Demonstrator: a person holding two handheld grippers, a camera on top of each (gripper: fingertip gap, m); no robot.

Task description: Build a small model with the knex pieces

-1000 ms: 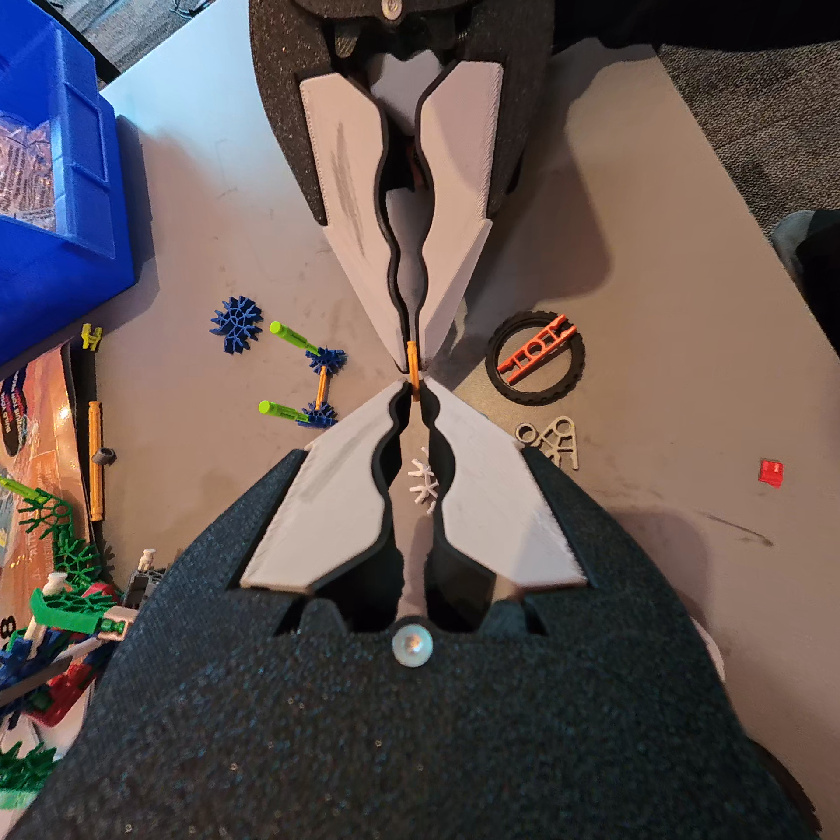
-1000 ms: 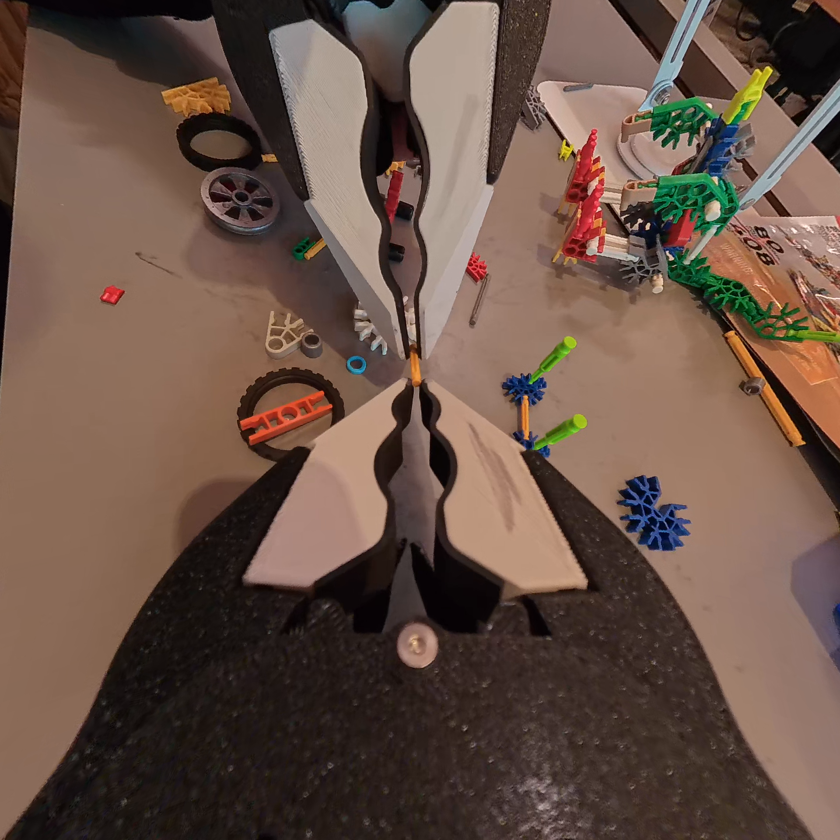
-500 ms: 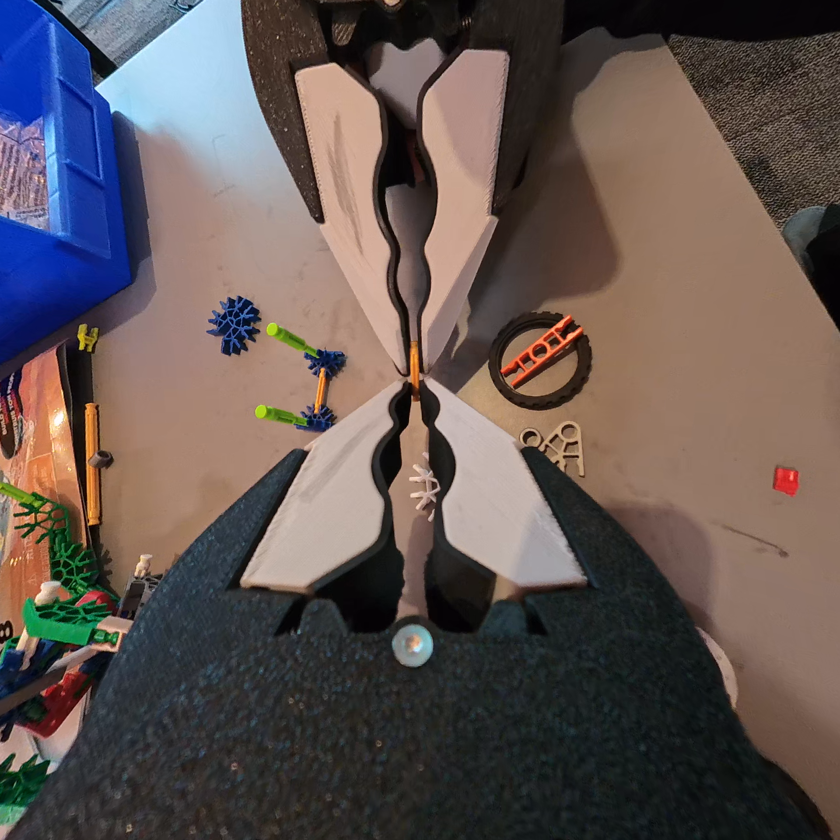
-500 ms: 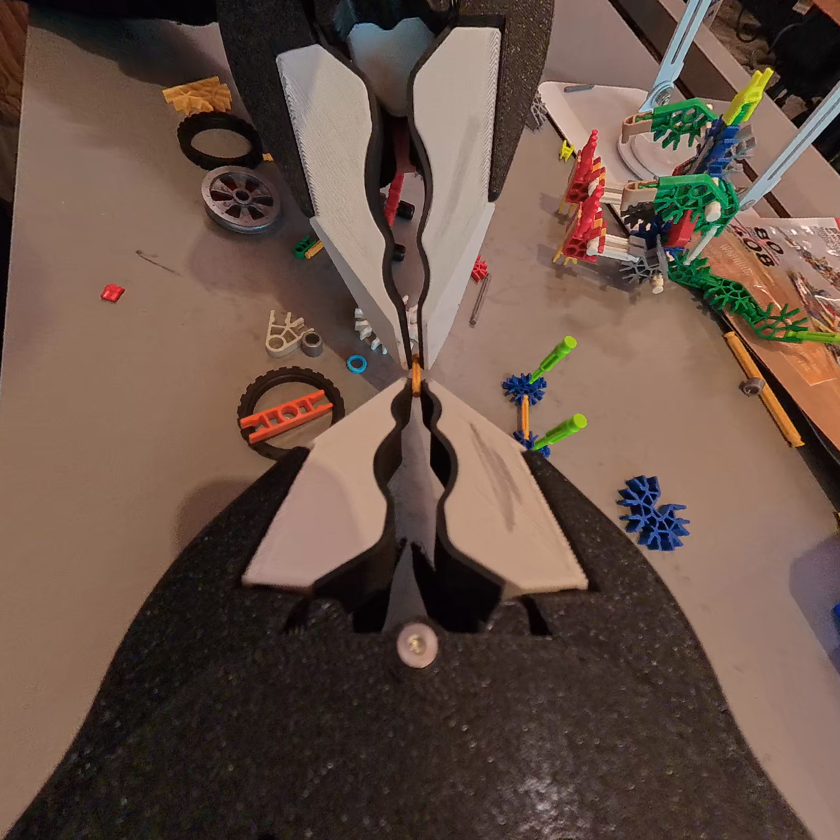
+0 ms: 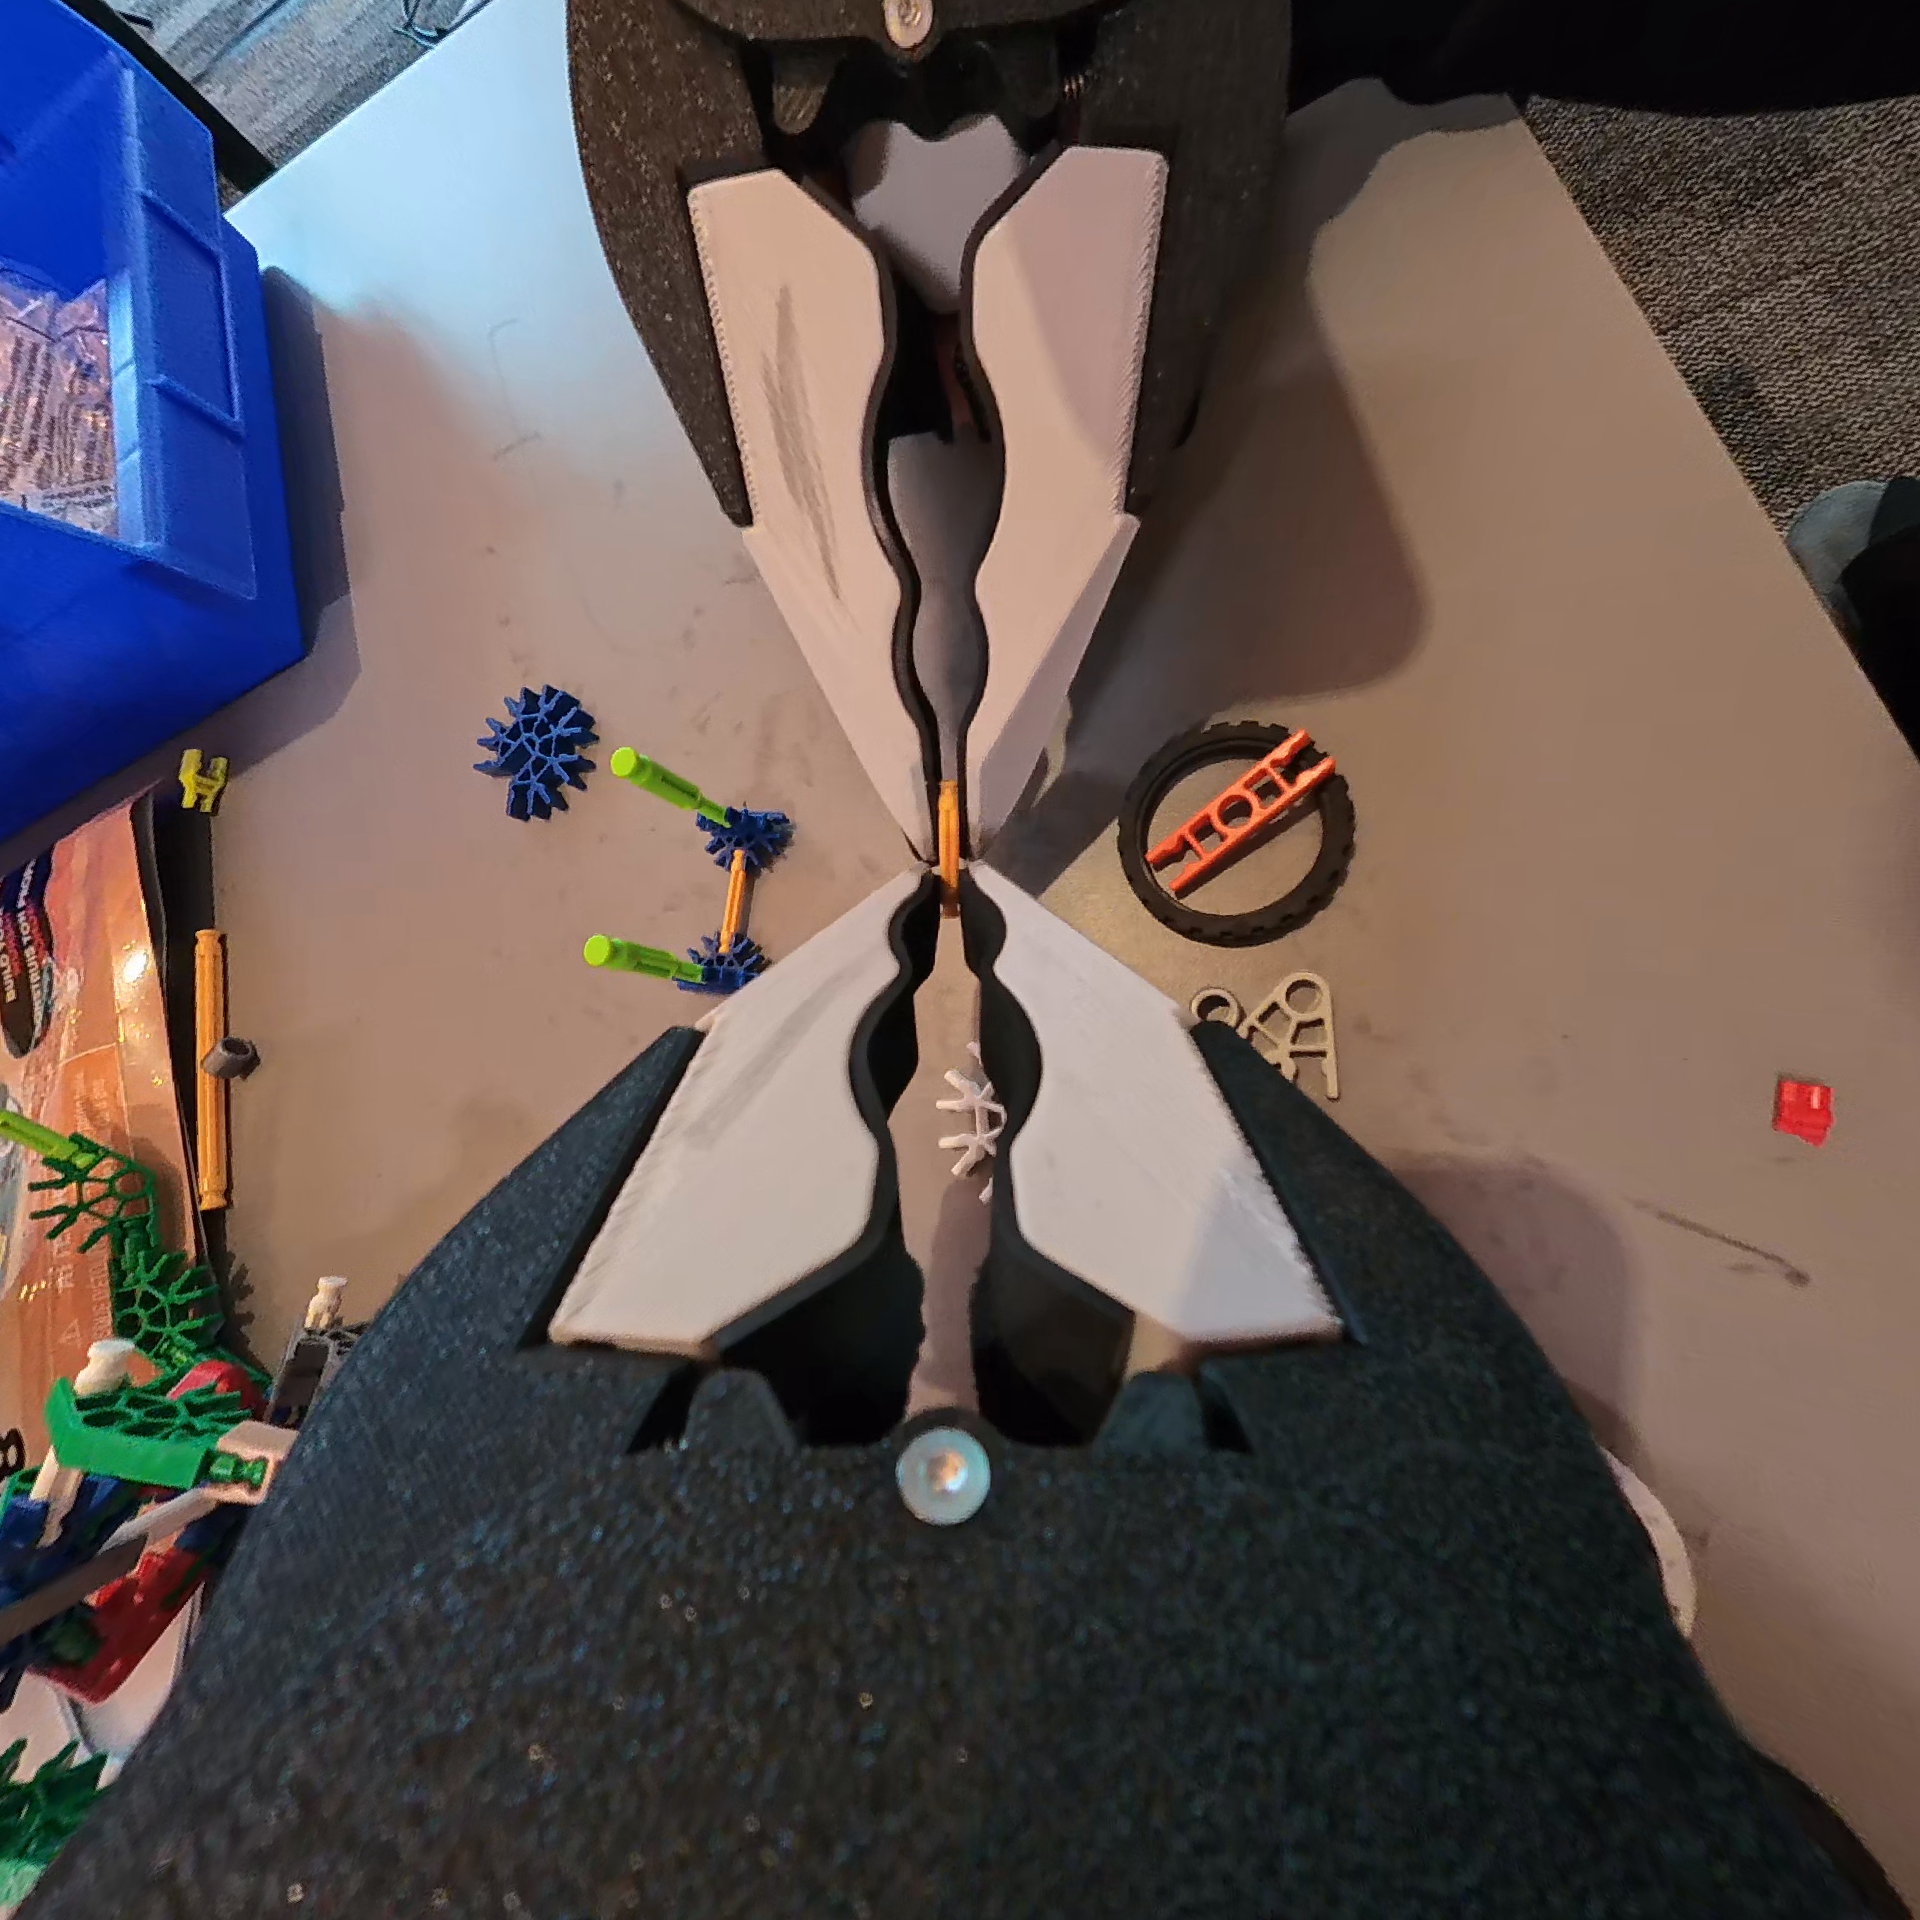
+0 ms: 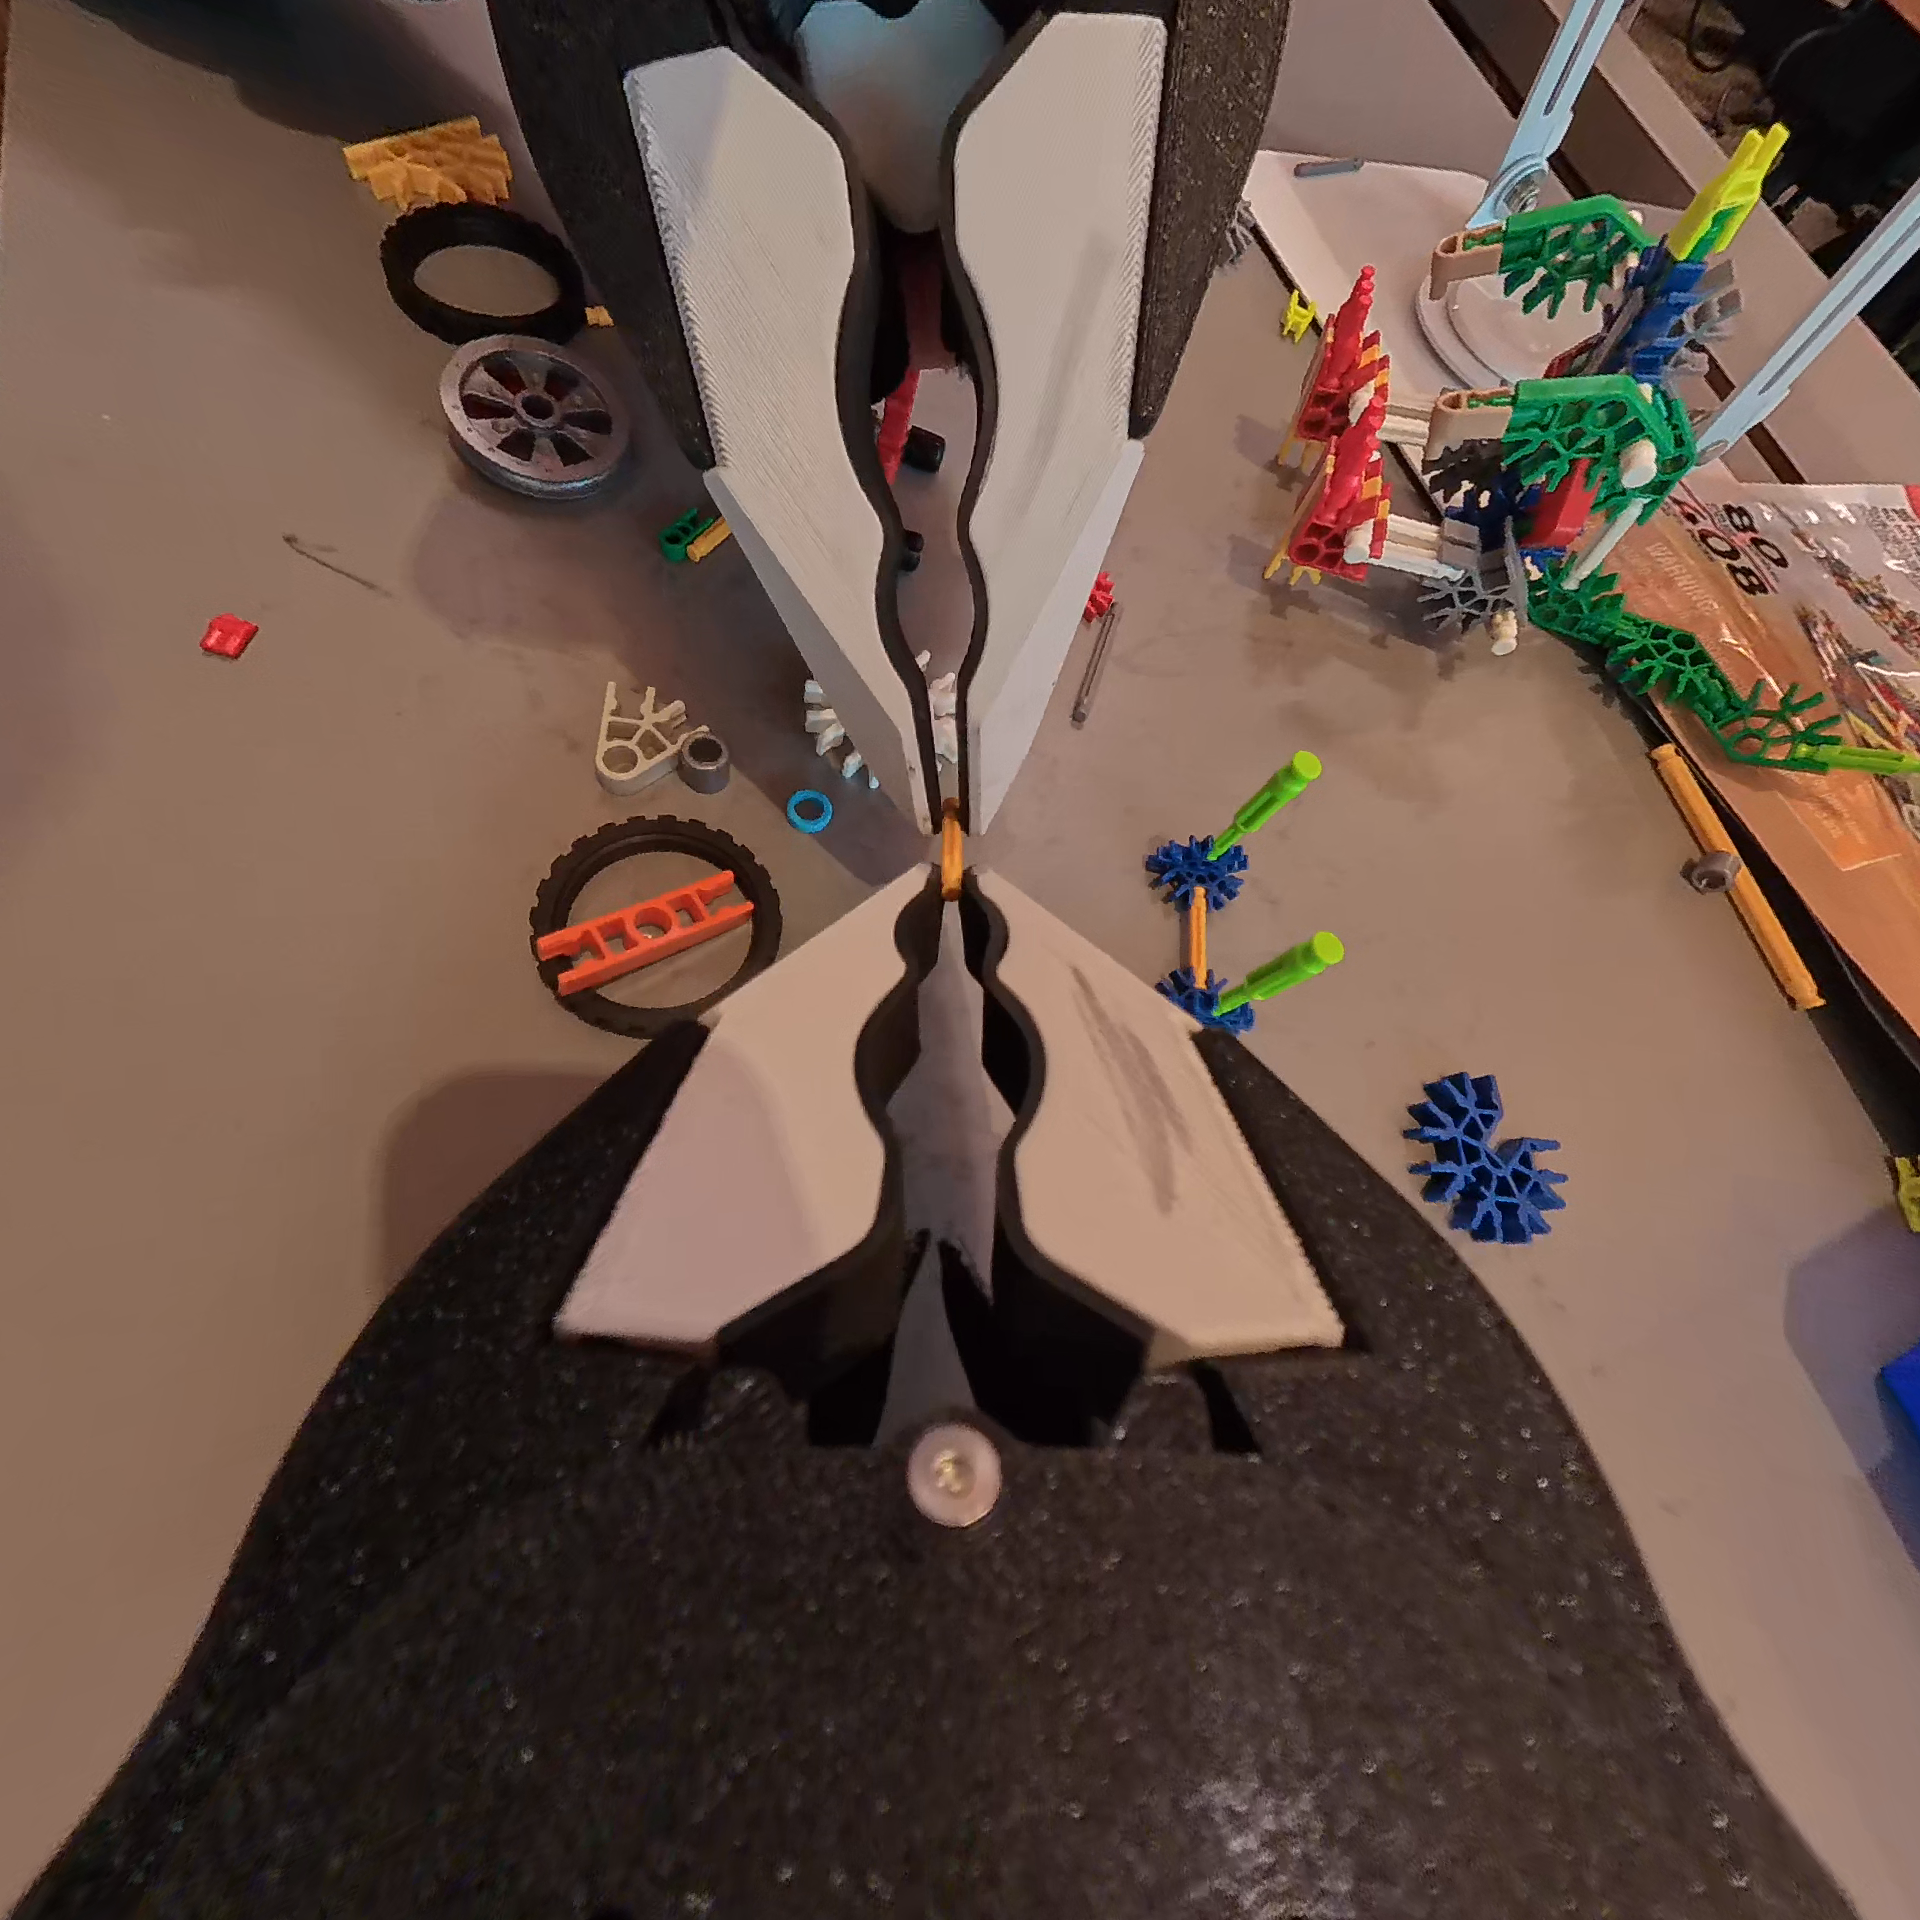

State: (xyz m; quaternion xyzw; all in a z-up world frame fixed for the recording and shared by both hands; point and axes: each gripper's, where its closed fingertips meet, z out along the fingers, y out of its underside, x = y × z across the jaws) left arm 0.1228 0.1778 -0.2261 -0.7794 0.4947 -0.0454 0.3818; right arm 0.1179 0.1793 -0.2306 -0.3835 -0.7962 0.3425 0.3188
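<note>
A short orange rod (image 5: 948, 840) hangs above the grey table (image 5: 1455, 520), held end to end between the two grippers. My left gripper (image 5: 943, 896) is shut on its near end. My right gripper (image 5: 945, 821) comes in from the top of the left wrist view, shut on the far end. In the right wrist view my right gripper (image 6: 948, 891) is shut on the rod (image 6: 950, 850), and the left gripper (image 6: 943, 816) faces it from above. A white snowflake connector (image 5: 971, 1107) lies on the table under the left gripper.
A blue bin (image 5: 125, 416) stands at the left. A black tyre (image 5: 1143, 873) ringing an orange piece, blue connectors joined by rods (image 5: 732, 894) and a grey wheel (image 6: 535, 416) lie nearby. A toy model (image 6: 1538, 468) stands on the far right. The table edge (image 5: 1662, 395) runs along the right. Both grippers' tips are close together, under 4 cm apart. Both grippers' tips are roughly 5 cm from the white snowflake connector (image 5: 971, 1107).
Both grippers stay shut on the orange rod, tip to tip. The pair has drifted only slightly over the table.
</note>
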